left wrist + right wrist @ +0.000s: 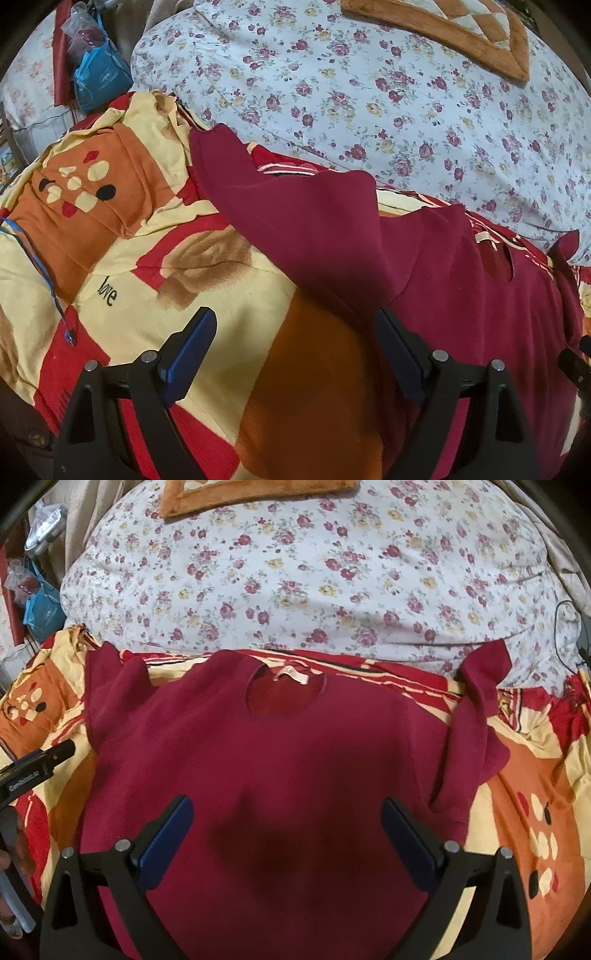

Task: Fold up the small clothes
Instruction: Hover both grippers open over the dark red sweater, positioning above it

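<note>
lying flat and unfolded, a maroon top [280, 746] is spread neck-away on a red, yellow & orange blanket [524, 775]; both sleeves out, no fold made yet. left gripper [295, 354] and right gripper [288, 834] hover w/ jaws apart, empty. beyond: floral bedsheet [295, 583], orange-edged cushion [461, 33], blue bag [99, 77].

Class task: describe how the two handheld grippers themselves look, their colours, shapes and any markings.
The left gripper and the right gripper each have two black angular fingers with triangular cut-outs, silver round pivot pins, and flat dark blue pads. White lettering, too blurred to read, marks the left gripper's side in the right wrist view.
</note>
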### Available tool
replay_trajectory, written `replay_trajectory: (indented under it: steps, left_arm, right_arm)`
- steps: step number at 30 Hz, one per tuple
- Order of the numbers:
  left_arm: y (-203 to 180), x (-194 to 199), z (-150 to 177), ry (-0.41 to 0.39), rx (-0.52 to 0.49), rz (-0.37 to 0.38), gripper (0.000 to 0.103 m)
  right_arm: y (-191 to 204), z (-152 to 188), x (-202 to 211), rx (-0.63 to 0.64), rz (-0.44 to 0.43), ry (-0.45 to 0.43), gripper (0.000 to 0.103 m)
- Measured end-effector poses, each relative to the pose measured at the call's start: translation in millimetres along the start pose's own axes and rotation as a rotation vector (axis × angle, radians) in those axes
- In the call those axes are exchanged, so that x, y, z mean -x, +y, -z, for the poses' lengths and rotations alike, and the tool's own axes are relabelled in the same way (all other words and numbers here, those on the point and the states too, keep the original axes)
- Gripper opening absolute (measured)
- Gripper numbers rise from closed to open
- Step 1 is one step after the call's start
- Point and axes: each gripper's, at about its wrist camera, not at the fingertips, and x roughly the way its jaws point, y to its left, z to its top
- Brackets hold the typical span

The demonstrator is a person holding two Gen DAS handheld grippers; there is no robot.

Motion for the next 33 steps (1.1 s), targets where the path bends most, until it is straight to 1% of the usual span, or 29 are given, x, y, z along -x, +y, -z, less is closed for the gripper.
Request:
replay_trajectory:
  steps: [4,11,21,23,26,33]
  left_arm:
    - [-1.1,0.8,-2.6,0.002,0.001,0.001,0.077]
    - [-13.1,13.5,-10.7,-0.030,-0.026,0.004,0.076]
    - [-39.0,34.3,-42.2,-0.080,-0.067,0.045,0.076]
    - [-43.8,33.1,-47.9,-0.080,-0.077,0.047,0.076]
    - [-49.5,27.2,-51.9,-0.067,-0.097,0.030,0.076]
    - [-50.5,18.5,-48.7,-0.050,-0.100,0.036,0.076]
  right_arm:
    - [1.3,-1.8,-0.4,-0.022,-0.022,-0.006,0.102]
    - [4.3,-4.9,4.1,-0.027,-0.020,-0.033,0.102]
    - [0.2,-14.3,15.3,-0.074,-0.022,-0.064,0.102]
    - [0.0,-16.4,16.1,-0.081,-0.026,-0.067,0.102]
    - [1.3,-17.3,15.6,-0.079,-0.029,-0.063,0.102]
    - [4.8,-13.6,6.9,-0.067,-0.027,-0.044,0.102]
